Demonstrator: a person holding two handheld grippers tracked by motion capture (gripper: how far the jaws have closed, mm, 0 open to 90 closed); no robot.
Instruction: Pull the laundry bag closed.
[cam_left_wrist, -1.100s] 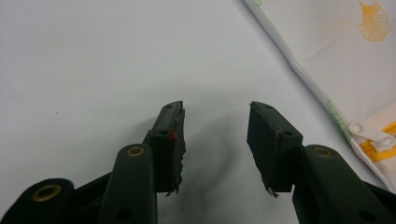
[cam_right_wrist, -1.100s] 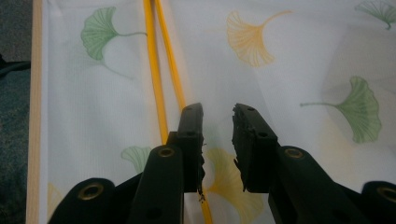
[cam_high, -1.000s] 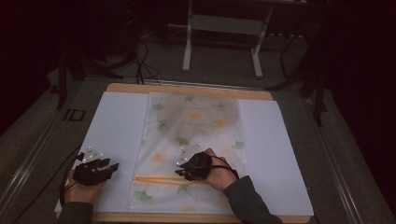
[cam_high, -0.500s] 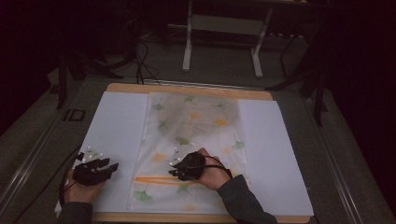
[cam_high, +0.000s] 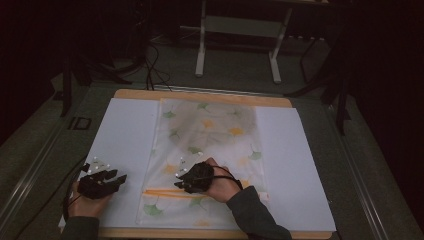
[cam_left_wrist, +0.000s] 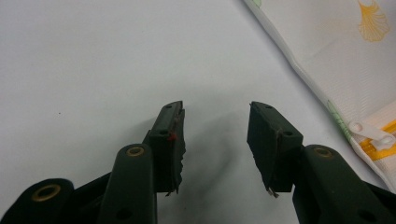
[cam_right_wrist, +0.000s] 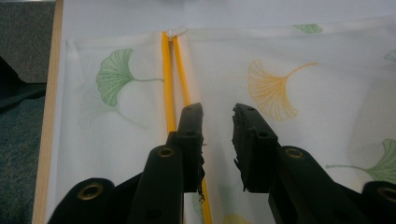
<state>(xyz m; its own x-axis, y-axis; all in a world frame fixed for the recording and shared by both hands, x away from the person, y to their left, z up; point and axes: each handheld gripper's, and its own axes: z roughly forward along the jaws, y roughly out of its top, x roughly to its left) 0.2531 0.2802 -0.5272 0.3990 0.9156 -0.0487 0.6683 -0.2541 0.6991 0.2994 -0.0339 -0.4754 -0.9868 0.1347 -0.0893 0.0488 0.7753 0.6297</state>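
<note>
The right gripper (cam_right_wrist: 218, 116), jaws apart and empty, hovers beside the zipper (cam_right_wrist: 168, 79). Closing now could pinch bag (cam_high: 210, 130) mesh instead. The left gripper (cam_left_wrist: 215, 121) gapes wide.

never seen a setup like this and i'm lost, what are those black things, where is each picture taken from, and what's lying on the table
No robot here: a person sits at the table holding a pair of black tongs in each hand. The high view looks down from above; the forearms come in from the bottom, with the left tongs over the white sheet and the right tongs over a cloth bag.

The other two pictures come from small cameras riding on the tongs, looking along their two black jaws. In the left gripper view the jaws stand apart above the bare white sheet, with the bag's edge and its white zipper pull off to the right. In the right gripper view the jaws are apart just above the bag's yellow zipper.

The bag is pale fabric printed with green and orange leaves, lying flat on the sheet over a wooden tabletop. Neither pair of tongs holds anything.
</note>
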